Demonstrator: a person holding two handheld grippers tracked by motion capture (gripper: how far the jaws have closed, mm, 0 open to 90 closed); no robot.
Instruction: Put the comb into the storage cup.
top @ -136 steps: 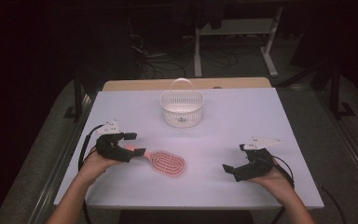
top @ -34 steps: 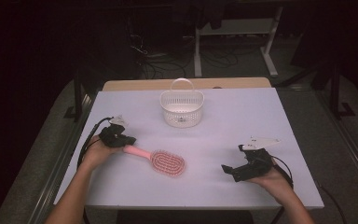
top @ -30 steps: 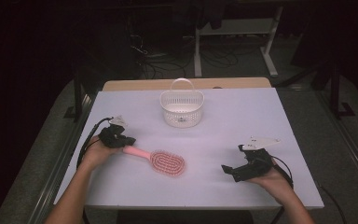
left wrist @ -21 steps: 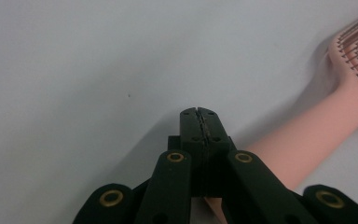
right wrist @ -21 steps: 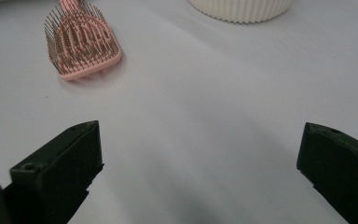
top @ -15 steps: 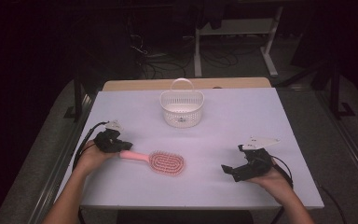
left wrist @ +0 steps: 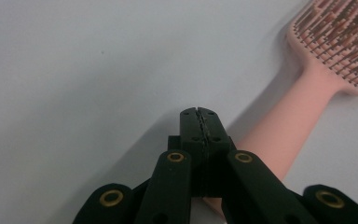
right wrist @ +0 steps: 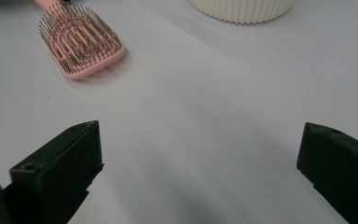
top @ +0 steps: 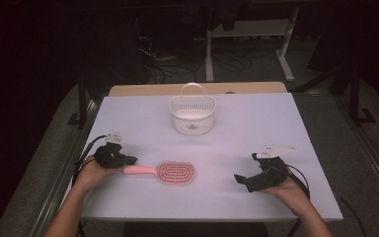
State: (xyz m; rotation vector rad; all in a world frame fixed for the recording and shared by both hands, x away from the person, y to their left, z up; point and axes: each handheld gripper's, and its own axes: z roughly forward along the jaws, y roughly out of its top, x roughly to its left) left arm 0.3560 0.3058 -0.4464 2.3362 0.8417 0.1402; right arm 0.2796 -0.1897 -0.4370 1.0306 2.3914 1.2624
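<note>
My left hand-held gripper (top: 128, 160) is clenched empty, its closed tips pressed against the pink hairbrush (top: 170, 172) handle, so I should nudge gently to keep the brush flat on the counter (top: 256, 128). My right hand-held gripper (top: 244, 180) rests released, near the front edge.

The hairbrush (top: 170, 172) lies on the counter (top: 256, 128), left of centre, handle toward the left tool (top: 128, 160). The basket (top: 193, 114) stands behind it. The right tool (top: 244, 178) rests well apart at the right.

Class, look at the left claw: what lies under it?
Under the shut left claw lies the pink brush handle's end; its tip is covered. Whether they touch is unclear.
</note>
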